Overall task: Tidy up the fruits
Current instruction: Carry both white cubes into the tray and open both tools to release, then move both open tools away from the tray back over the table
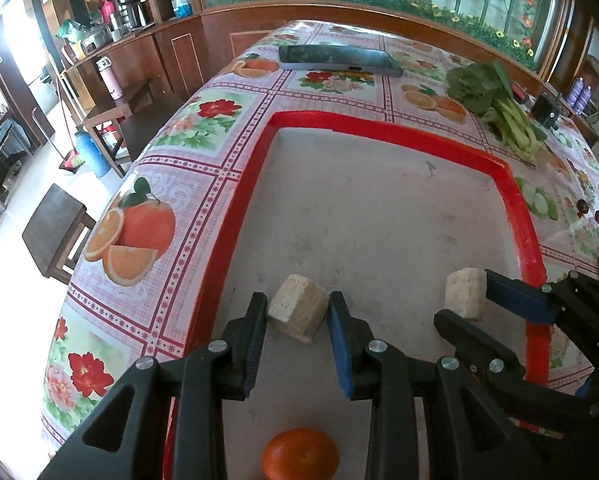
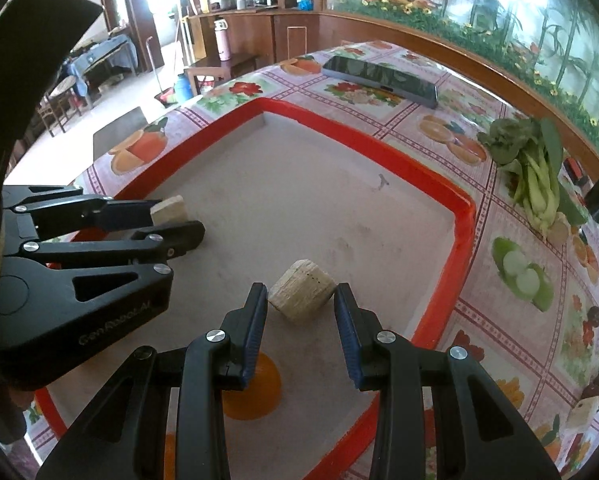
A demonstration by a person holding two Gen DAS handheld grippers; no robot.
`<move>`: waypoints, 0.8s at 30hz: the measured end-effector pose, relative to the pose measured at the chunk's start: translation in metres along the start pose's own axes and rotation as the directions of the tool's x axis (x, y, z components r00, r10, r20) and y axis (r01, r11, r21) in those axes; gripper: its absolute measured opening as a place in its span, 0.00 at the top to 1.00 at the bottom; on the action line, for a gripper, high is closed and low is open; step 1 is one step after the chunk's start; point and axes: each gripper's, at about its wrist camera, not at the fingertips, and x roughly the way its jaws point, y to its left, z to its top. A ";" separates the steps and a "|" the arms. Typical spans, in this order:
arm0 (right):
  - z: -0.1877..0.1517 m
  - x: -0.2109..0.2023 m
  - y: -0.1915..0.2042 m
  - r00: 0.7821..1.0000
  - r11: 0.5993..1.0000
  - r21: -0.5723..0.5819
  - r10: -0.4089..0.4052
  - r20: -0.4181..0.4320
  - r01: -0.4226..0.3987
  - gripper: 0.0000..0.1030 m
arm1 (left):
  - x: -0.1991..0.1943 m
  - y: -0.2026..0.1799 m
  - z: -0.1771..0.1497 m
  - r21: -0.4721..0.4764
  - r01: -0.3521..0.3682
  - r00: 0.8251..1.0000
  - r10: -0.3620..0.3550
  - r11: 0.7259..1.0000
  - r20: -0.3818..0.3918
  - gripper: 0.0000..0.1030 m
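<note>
A red-rimmed tray point(image 1: 379, 128) point(image 2: 379, 152) with a pale floor lies on the flowered tablecloth. My left gripper point(image 1: 298, 304) point(image 2: 177, 216) is shut on a beige, rough-cut chunk point(image 1: 297, 314) point(image 2: 170, 209) low over the tray's left part. My right gripper point(image 1: 467, 298) point(image 2: 300, 292) is shut on a second beige chunk point(image 1: 465, 294) point(image 2: 301, 298) near the tray's right rim. Whether the chunks touch the tray floor I cannot tell. An orange point(image 1: 299, 454) point(image 2: 259, 392) sits in the tray below the fingers, partly hidden by them.
A dark phone point(image 1: 339, 60) point(image 2: 379, 76) lies beyond the tray. A bunch of leafy greens point(image 1: 495, 100) point(image 2: 535, 168) rests at the right, beside a small black box point(image 1: 545, 112). The table's left edge drops to a floor with a wooden stool point(image 1: 55, 232).
</note>
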 end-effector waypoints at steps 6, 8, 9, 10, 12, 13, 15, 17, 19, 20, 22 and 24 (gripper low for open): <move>-0.001 -0.005 0.001 1.000 1.000 -0.009 -0.030 0.000 0.030 0.59 | -0.001 -0.002 -0.002 0.003 -0.019 1.000 0.019 1.000 -0.010 0.60; -0.002 -0.008 0.001 0.999 0.999 -0.016 -0.043 0.005 0.043 0.59 | -0.003 -0.003 -0.004 0.002 -0.026 1.000 0.026 1.000 -0.014 0.55; -0.002 -0.010 0.001 0.999 0.999 -0.016 -0.047 0.009 0.047 0.59 | -0.004 -0.003 -0.006 0.000 -0.029 0.999 0.029 1.000 -0.016 0.52; -0.003 -0.013 0.000 0.999 0.999 -0.013 -0.051 0.013 0.051 0.59 | -0.005 -0.003 -0.007 -0.002 -0.031 0.999 0.031 1.000 -0.017 0.50; -0.004 -0.018 -0.002 0.998 0.998 0.000 -0.057 0.018 0.057 0.58 | -0.008 -0.004 -0.011 -0.001 -0.033 0.999 0.033 0.999 -0.018 0.49; -0.005 -0.020 -0.003 0.998 0.998 0.007 -0.057 0.017 0.057 0.58 | -0.010 -0.005 -0.012 0.001 -0.034 0.999 0.034 0.999 -0.018 0.47; -0.009 -0.025 -0.007 0.998 0.998 0.030 -0.061 0.017 0.060 0.57 | -0.014 -0.007 -0.016 0.004 -0.037 0.999 0.037 0.999 -0.014 0.45; -0.012 -0.030 -0.010 0.998 0.997 0.052 -0.063 0.017 0.062 0.57 | -0.020 -0.009 -0.020 0.007 -0.038 0.999 0.038 0.999 -0.006 0.44; -0.016 -0.035 -0.013 0.998 0.995 0.075 -0.062 0.018 0.061 0.57 | -0.025 -0.011 -0.023 0.008 -0.036 0.999 0.036 0.999 -0.001 0.44; -0.018 -0.038 -0.015 0.998 0.995 0.087 -0.053 0.023 0.051 0.57 | -0.028 -0.012 -0.025 0.009 -0.034 0.999 0.034 0.999 0.002 0.44; -0.021 -0.044 -0.016 0.998 0.993 0.099 -0.060 0.026 0.058 0.56 | -0.034 -0.016 -0.030 0.015 -0.033 0.999 0.033 0.999 0.007 0.44; -0.026 -0.050 -0.017 0.998 0.993 0.108 -0.059 0.030 0.056 0.56 | -0.039 -0.019 -0.033 0.022 -0.033 0.999 0.033 0.999 0.011 0.44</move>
